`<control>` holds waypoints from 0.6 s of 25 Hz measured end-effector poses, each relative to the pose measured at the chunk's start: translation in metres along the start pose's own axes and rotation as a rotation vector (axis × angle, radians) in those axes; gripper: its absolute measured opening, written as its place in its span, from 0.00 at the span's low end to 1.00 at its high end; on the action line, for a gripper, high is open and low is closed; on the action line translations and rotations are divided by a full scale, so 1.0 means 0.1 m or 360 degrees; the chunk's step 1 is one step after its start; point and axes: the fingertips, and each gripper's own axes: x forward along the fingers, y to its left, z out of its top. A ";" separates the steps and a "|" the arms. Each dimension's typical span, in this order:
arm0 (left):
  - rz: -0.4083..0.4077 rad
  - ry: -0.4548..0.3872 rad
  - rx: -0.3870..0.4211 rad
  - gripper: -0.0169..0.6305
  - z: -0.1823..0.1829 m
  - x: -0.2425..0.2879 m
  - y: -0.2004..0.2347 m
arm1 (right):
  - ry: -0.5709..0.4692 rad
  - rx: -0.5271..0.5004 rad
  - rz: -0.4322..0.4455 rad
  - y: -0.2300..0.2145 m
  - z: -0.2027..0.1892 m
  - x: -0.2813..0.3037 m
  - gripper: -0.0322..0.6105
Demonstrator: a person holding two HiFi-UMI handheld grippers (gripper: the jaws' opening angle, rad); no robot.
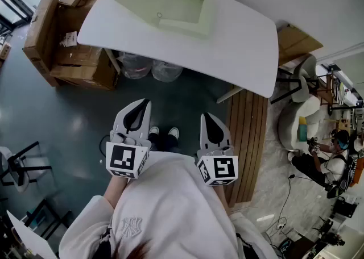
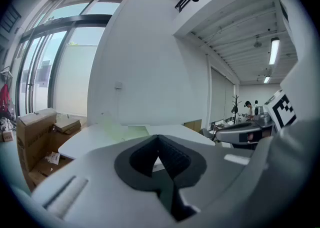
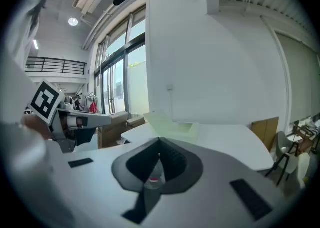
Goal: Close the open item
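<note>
A pale green flat box (image 1: 170,5) lies open on the white table (image 1: 239,47), its lid folded back to the far left. It also shows in the left gripper view as a pale green box (image 2: 117,131) and in the right gripper view, lid raised (image 3: 167,122). Both grippers hang close to my body, well short of the table. The left gripper (image 1: 143,105) has its jaws closed together with nothing between them (image 2: 159,144). The right gripper (image 1: 209,118) is likewise shut and empty (image 3: 160,153).
Cardboard boxes (image 1: 62,36) stand stacked left of the table. Clear plastic containers (image 1: 151,69) sit under it. A wooden slatted strip (image 1: 250,138) runs along the floor at right, with chairs (image 1: 304,76) and a seated person (image 1: 324,161) beyond. A black chair (image 1: 20,167) is at left.
</note>
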 end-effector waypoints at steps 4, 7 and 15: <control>-0.0003 -0.0008 0.0004 0.04 0.01 -0.02 -0.05 | -0.0011 0.0002 -0.0004 -0.02 0.00 -0.05 0.06; -0.0002 -0.0012 0.0011 0.04 0.03 -0.01 -0.08 | -0.0016 0.0004 -0.0003 -0.04 0.01 -0.07 0.06; 0.0027 -0.0032 0.0025 0.04 0.06 0.00 -0.18 | -0.0026 -0.0022 0.0031 -0.11 0.01 -0.10 0.06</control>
